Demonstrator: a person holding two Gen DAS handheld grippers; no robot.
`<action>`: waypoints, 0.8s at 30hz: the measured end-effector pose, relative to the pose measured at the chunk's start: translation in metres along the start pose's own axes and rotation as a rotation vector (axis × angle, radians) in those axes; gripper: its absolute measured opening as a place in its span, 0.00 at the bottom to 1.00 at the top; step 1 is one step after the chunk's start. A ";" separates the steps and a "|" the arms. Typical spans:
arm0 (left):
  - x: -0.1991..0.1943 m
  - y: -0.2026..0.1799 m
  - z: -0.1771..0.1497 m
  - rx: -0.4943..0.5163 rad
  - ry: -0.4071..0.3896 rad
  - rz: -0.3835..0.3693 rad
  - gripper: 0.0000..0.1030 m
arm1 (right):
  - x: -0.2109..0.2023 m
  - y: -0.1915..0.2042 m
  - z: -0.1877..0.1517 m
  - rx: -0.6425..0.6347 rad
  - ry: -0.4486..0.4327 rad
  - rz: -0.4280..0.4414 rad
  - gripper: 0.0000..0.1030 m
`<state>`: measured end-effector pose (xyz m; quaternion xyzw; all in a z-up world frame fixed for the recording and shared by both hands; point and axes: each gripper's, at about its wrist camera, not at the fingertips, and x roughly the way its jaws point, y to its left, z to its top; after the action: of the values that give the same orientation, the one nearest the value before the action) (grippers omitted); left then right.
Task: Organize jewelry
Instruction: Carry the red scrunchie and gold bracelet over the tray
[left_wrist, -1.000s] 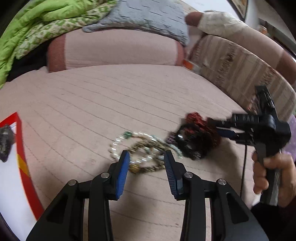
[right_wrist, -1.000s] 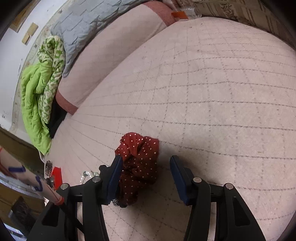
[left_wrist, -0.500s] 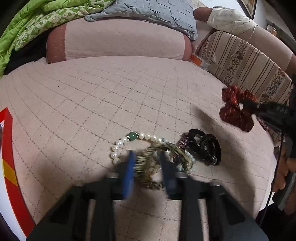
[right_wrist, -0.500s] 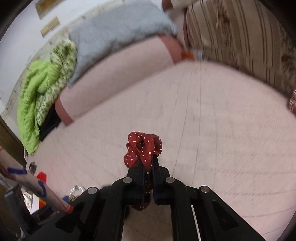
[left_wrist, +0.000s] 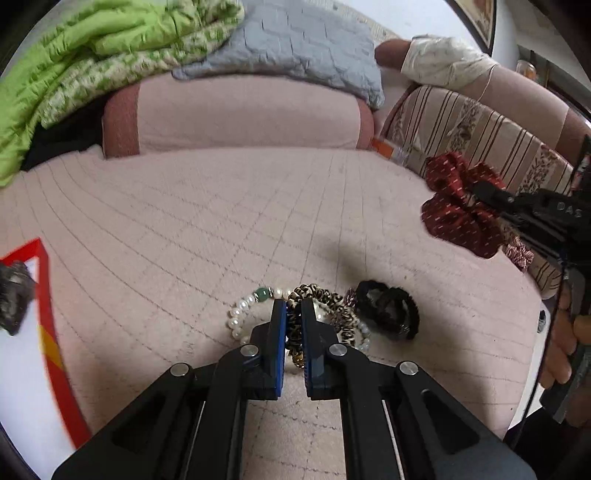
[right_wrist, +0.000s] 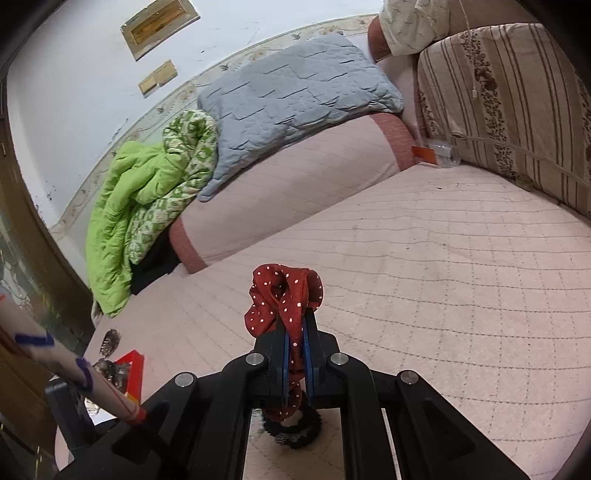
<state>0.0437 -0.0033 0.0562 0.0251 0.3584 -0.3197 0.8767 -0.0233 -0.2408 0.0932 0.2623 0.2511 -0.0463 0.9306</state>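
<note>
My left gripper (left_wrist: 292, 325) is shut on a leopard-print spiral hair tie (left_wrist: 325, 295) that lies on the pink quilted bed. A white pearl bracelet with a green bead (left_wrist: 240, 314) lies around it, and a black scrunchie (left_wrist: 388, 314) sits just to the right. My right gripper (right_wrist: 295, 332) is shut on a red polka-dot scrunchie (right_wrist: 284, 295) and holds it up above the bed; it also shows at the right of the left wrist view (left_wrist: 458, 206). The black scrunchie (right_wrist: 295, 432) shows below the right gripper.
A white tray with a red border (left_wrist: 44, 332) lies at the left, with a dark furry item (left_wrist: 14, 295) on it. A pink bolster (left_wrist: 236, 114), a grey pillow (left_wrist: 303, 44) and a green blanket (left_wrist: 92, 48) are at the back. A striped cushion (left_wrist: 480, 136) stands at the right.
My left gripper closed on the leopard-print hair tie. My right gripper closed on the red scrunchie and lifted it off the bed, up and to the right.
</note>
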 end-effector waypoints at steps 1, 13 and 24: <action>-0.005 -0.001 0.000 0.006 -0.016 0.011 0.07 | 0.000 0.002 0.000 -0.002 0.001 0.008 0.07; -0.091 0.009 -0.004 -0.018 -0.224 0.158 0.07 | -0.009 0.049 -0.012 -0.097 -0.014 0.100 0.07; -0.137 0.034 -0.019 -0.039 -0.265 0.257 0.07 | -0.014 0.098 -0.038 -0.186 0.010 0.185 0.07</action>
<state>-0.0221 0.1036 0.1242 0.0113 0.2397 -0.1986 0.9502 -0.0303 -0.1380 0.1179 0.1972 0.2337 0.0644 0.9499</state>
